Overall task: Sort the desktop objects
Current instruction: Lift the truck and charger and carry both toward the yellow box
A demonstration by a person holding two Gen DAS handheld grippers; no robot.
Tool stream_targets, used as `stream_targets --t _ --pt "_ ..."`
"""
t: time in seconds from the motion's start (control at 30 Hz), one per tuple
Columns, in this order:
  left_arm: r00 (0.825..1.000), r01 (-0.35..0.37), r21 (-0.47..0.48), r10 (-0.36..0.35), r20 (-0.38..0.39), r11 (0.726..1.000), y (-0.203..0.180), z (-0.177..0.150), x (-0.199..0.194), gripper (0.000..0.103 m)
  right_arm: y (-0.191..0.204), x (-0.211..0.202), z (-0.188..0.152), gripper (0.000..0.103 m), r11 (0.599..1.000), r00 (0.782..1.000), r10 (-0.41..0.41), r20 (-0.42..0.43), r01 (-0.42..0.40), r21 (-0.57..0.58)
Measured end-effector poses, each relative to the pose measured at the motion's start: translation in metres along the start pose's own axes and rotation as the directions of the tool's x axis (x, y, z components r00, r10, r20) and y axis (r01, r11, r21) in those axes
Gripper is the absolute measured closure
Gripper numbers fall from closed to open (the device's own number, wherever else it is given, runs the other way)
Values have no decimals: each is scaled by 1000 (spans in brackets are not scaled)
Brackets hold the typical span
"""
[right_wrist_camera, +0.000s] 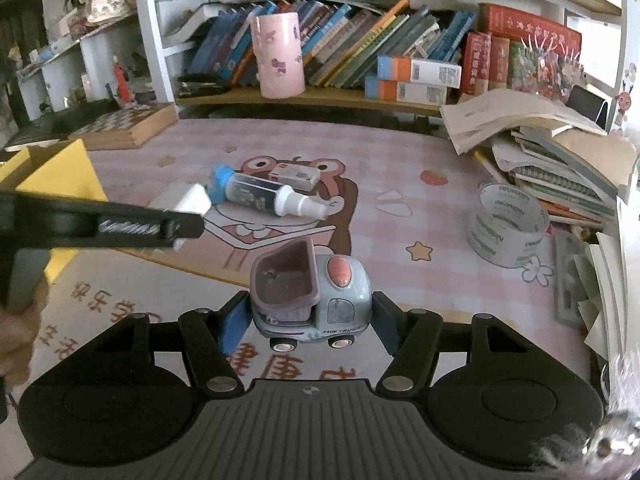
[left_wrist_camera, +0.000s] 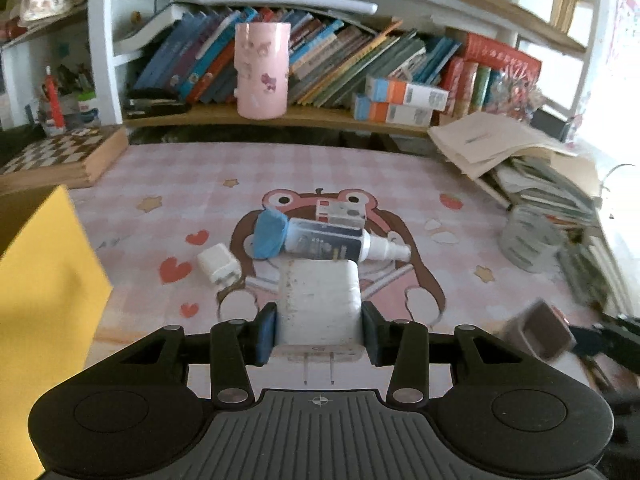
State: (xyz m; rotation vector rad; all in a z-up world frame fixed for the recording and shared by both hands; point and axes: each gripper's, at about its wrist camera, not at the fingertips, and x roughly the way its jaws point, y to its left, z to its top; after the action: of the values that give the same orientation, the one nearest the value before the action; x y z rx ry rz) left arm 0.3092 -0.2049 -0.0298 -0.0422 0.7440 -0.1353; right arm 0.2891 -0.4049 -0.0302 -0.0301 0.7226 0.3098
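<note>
- White plastic power adapter (left_wrist_camera: 320,304), prongs pointing near, sits clamped between the left gripper (left_wrist_camera: 319,330) pads above the pink checked desk mat (left_wrist_camera: 160,176).
- Grey-and-mauve toy dump truck (right_wrist_camera: 310,296) is clenched in the right gripper (right_wrist_camera: 310,322), near edge of the mat.
- Farther off lie a spray bottle (left_wrist_camera: 328,242), a small white charger (left_wrist_camera: 218,264) to its left, and a tape roll (right_wrist_camera: 506,228) at right.
- Yellow box (left_wrist_camera: 40,288) stands at left.

Desk mat (right_wrist_camera: 400,168) — spray bottle (right_wrist_camera: 264,196), tape roll (right_wrist_camera: 506,226)
</note>
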Motion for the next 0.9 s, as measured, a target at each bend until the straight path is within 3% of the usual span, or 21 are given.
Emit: stream_targets --t 0.27,0.53,0.9 --pt "1000 25 -26 -25 2 999 25 -35 -61 61 31 -37 -8 42 999 1000 19 23 -20 33" --pt "999 46 -65 -45 12 997 57 -77 -119 61 79 -65 -29 42 997 998 51 -22 -50 61" --pt "1000 -11 -85 11 2 996 118 -127 -173 61 163 -77 -51 42 997 996 72 -43 -72 10"
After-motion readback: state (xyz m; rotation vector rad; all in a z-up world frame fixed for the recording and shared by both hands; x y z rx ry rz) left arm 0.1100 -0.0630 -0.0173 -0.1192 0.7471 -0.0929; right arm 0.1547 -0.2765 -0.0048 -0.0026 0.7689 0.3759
